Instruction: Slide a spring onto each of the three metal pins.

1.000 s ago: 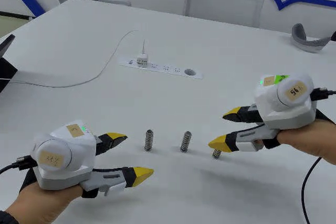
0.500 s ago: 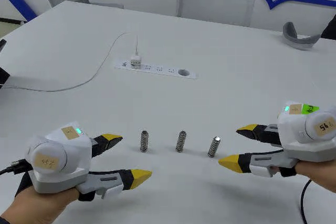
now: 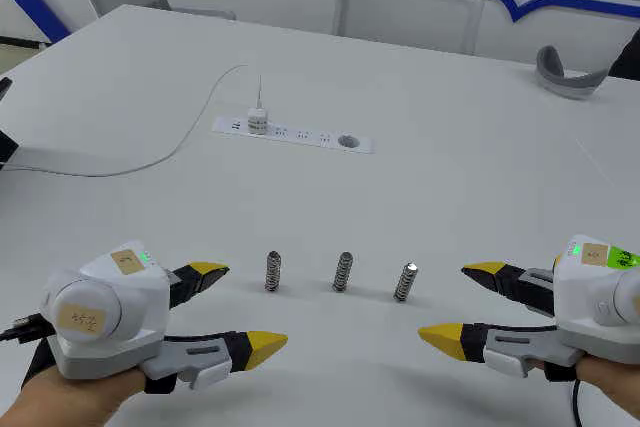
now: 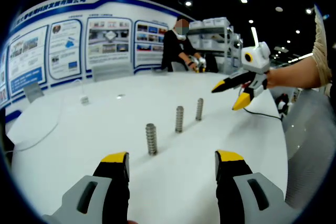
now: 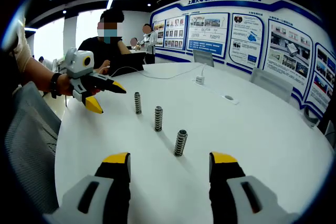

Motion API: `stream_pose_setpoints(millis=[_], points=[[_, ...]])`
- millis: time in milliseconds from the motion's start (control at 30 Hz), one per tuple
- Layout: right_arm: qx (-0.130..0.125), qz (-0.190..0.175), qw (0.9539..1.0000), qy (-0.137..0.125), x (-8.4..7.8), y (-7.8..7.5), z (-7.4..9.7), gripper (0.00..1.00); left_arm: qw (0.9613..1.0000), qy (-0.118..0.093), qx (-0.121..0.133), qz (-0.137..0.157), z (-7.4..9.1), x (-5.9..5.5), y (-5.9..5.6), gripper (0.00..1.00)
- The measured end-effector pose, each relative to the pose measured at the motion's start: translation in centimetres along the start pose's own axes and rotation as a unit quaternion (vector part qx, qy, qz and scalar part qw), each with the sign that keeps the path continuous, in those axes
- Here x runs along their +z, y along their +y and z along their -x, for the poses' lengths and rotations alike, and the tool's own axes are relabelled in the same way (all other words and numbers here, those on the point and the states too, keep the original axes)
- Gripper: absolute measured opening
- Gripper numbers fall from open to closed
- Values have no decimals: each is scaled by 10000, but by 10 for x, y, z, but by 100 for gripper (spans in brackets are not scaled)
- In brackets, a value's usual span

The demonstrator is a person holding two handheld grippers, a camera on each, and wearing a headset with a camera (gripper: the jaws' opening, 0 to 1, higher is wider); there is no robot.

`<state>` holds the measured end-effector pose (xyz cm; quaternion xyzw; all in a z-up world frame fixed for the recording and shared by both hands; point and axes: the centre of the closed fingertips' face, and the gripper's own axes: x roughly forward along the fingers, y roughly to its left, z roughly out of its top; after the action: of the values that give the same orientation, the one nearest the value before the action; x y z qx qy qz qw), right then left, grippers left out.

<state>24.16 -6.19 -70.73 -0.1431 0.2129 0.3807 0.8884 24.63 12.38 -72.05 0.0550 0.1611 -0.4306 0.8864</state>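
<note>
My left gripper [image 3: 240, 305] hangs released, jaws spread wide with nothing between them, and my right gripper [image 3: 460, 300] is spread and empty too. Between the two grippers, ahead of both sets of jaws, three springs stand upright in a row on the white table [image 3: 420, 177]. The first spring [image 3: 272, 271] is nearest my left gripper, the middle spring [image 3: 343, 271] comes next, and the third spring [image 3: 405, 282] is nearest my right gripper, clear of its tips, with a bright pin top [image 3: 412, 268] at its head.
</note>
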Motion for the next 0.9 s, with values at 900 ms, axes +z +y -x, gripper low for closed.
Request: stream_pose_setpoints(millis=[900], points=[[-153,-217,9994,-221,-3,0,3,65,9999,-3,87,115,4,-4,-3,70]])
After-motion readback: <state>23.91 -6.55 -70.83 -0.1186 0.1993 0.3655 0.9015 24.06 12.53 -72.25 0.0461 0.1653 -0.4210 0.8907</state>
